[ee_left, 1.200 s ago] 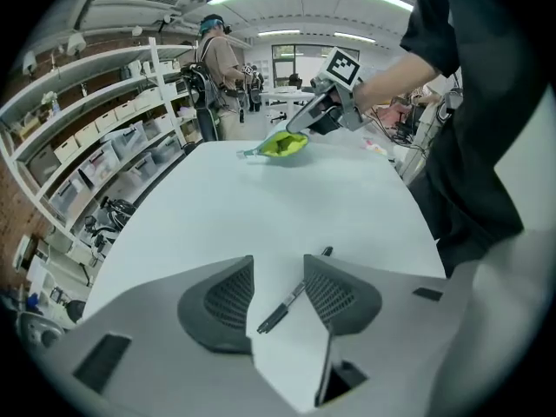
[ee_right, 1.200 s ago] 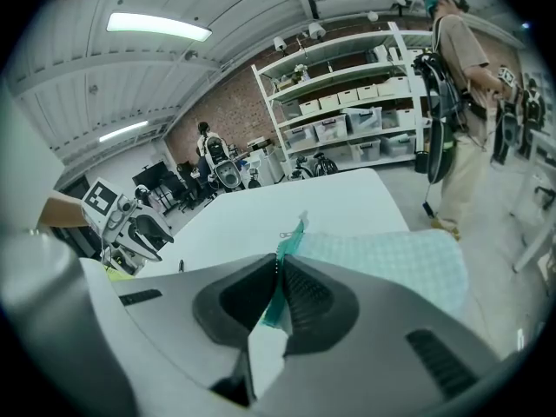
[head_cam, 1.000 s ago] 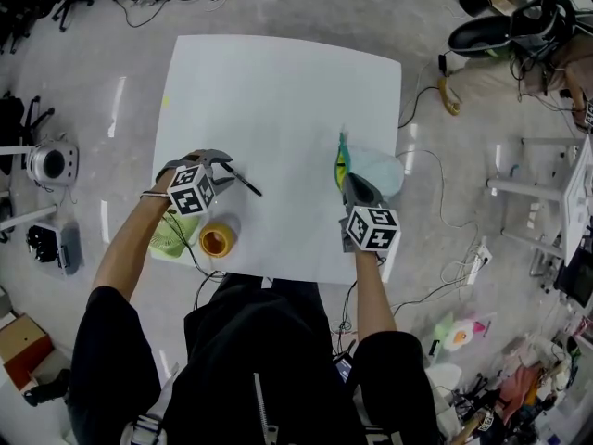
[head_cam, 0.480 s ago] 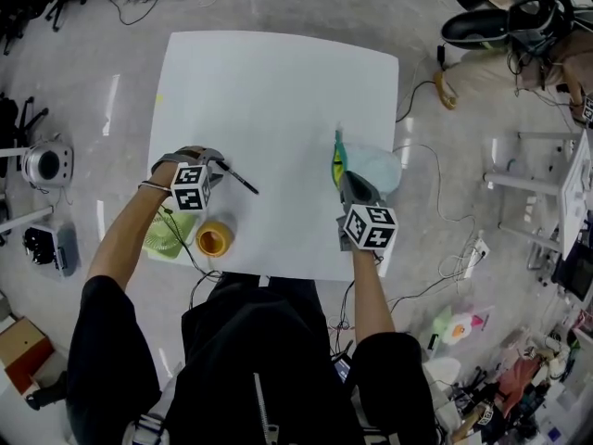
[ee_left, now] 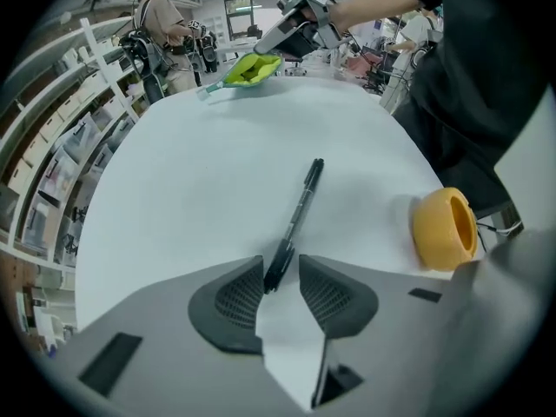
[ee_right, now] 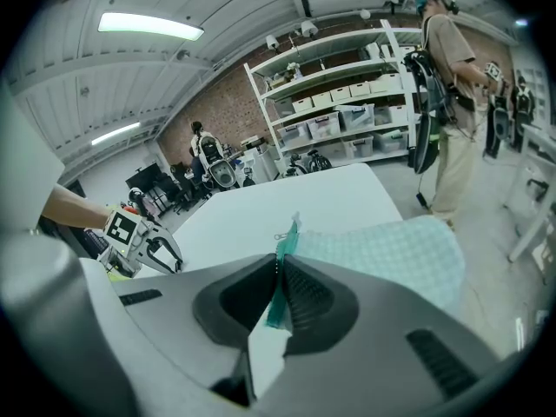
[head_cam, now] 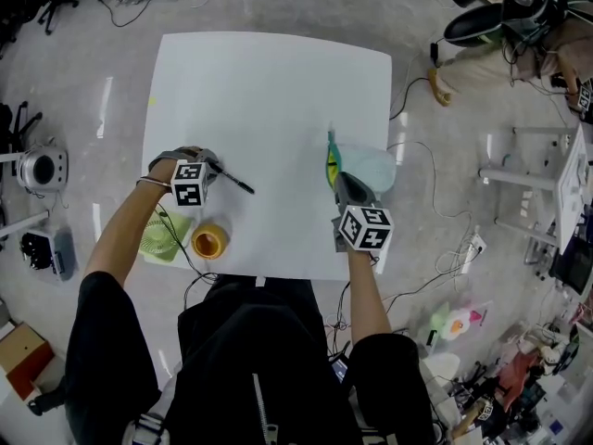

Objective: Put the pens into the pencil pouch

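Observation:
A black pen (ee_left: 297,208) lies on the white table (head_cam: 269,91); it also shows in the head view (head_cam: 237,183). My left gripper (ee_left: 280,276) points steeply down over the pen's near end, which sits between the jaws. The jaws have just been closing, and a gap still shows at the right pad (ee_left: 328,295). My right gripper (ee_right: 280,289) is shut on the teal zipper edge of the light checked pencil pouch (ee_right: 391,250), holding its mouth up. In the head view the pouch (head_cam: 372,167) hangs over the table's right edge, with my right gripper (head_cam: 339,182) at its near end.
An orange tape roll (head_cam: 209,242) and a green fan-like object (head_cam: 157,239) sit at the table's near left corner, close to my left arm. The roll (ee_left: 443,228) lies right of the pen. Cables, stands and people surround the table.
My left gripper has sunk toward the table over the pen's end and its jaws stand narrower. The right gripper and the pouch have kept still.

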`<act>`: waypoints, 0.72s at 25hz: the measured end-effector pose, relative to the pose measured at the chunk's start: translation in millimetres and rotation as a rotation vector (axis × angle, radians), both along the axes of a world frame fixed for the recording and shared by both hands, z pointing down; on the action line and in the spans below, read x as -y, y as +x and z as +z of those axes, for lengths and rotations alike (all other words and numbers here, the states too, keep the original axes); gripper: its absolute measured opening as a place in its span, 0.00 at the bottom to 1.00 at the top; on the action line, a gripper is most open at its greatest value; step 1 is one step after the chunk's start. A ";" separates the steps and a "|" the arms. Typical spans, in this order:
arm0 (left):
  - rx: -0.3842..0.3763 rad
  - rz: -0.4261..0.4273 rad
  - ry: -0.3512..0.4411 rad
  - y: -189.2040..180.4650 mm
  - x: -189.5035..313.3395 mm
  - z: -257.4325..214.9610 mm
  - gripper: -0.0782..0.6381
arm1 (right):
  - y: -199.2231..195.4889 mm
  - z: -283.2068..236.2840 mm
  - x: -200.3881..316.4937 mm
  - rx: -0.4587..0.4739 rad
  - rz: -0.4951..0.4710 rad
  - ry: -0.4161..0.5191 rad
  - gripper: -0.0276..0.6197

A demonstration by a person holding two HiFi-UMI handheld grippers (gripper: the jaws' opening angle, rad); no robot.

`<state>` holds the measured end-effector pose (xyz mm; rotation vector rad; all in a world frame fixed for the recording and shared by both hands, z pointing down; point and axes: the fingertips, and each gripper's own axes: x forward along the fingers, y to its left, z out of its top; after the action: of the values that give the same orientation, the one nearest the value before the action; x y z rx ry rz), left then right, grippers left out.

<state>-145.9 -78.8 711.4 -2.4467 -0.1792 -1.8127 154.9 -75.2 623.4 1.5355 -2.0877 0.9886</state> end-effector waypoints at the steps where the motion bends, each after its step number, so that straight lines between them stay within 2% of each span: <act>1: 0.000 -0.001 -0.007 0.6 -1.3 -0.2 0.30 | 0.7 0.1 -0.3 -0.001 0.001 0.000 0.09; 8: -0.031 -0.031 -0.021 -2.8 -4.9 0.3 0.21 | 0.1 2.1 2.5 -0.002 0.006 -0.002 0.09; 14: -0.067 -0.077 -0.016 -3.1 -4.1 -3.1 0.21 | 0.1 -6.3 5.7 -0.007 0.027 0.006 0.09; 18: -0.118 -0.131 -0.010 -1.6 2.8 -15.3 0.21 | -4.5 -7.7 7.6 -0.011 0.032 0.014 0.09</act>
<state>-147.5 -81.6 696.1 -2.6202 -0.0194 -1.7109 150.4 -82.9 615.7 1.5820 -2.0730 0.9762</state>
